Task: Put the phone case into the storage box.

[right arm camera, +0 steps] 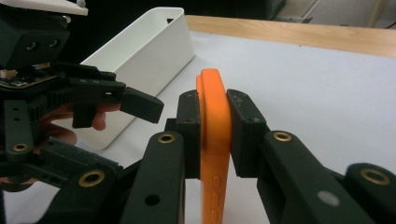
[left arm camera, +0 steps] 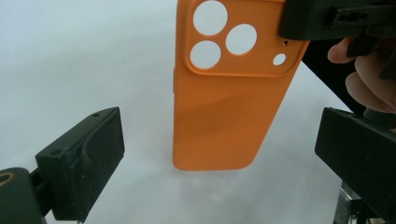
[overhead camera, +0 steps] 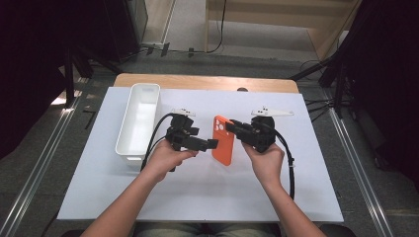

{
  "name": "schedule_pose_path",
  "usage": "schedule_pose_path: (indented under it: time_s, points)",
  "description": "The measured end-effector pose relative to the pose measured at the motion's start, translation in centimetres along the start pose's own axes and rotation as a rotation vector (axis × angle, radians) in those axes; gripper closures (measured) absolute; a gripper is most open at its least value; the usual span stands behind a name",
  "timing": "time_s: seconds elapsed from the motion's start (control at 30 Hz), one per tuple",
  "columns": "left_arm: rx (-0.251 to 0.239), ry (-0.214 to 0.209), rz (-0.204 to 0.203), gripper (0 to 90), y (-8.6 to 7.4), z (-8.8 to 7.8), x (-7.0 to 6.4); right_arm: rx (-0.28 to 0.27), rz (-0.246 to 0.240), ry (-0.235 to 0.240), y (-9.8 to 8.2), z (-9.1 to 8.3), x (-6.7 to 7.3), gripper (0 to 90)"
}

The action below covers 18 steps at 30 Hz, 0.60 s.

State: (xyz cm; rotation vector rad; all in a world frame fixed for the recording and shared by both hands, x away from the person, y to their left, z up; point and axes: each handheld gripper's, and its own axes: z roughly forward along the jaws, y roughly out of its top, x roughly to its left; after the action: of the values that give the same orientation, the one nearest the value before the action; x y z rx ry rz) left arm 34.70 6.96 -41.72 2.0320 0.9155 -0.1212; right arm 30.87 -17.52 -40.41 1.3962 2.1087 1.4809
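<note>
An orange phone case (overhead camera: 222,143) with round camera cut-outs is held edge-up over the white sheet. My right gripper (overhead camera: 233,127) is shut on its camera end; in the right gripper view both pads squeeze the case (right arm camera: 215,154) between them. My left gripper (overhead camera: 211,144) is beside the case's left edge and open. In the left gripper view its jaws stand wide apart, with the case's plain lower end (left arm camera: 224,116) ahead between them and gaps on both sides. A finger of the right gripper (left arm camera: 317,18) covers the case's top corner there.
A long white bin (overhead camera: 140,121) stands on the white sheet (overhead camera: 197,192) to the left of my left hand, also seen as the bin (right arm camera: 149,51) behind the left gripper (right arm camera: 135,105). The wooden table edge (overhead camera: 207,81) runs along the back.
</note>
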Motion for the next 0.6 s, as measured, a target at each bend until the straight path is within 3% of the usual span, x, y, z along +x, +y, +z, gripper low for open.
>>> schedule_pose_path:
  time_s: [0.17,0.27,0.37,0.6]
  points:
    - [0.004,0.025,0.031,1.2,0.06,0.01,-0.24,-0.018,-0.014,-0.011,-0.10,0.43,0.27,74.9]
    - [0.030,0.043,0.059,1.2,0.05,0.08,-0.39,-0.026,-0.013,-0.012,-0.11,0.57,0.40,74.9]
    - [0.034,0.080,0.094,1.2,0.05,0.14,-0.58,-0.042,-0.010,-0.011,-0.11,0.71,0.52,74.9]
    - [0.023,0.080,0.107,1.2,0.28,-0.11,-0.86,-0.066,0.000,-0.009,-0.13,1.05,0.99,74.9]
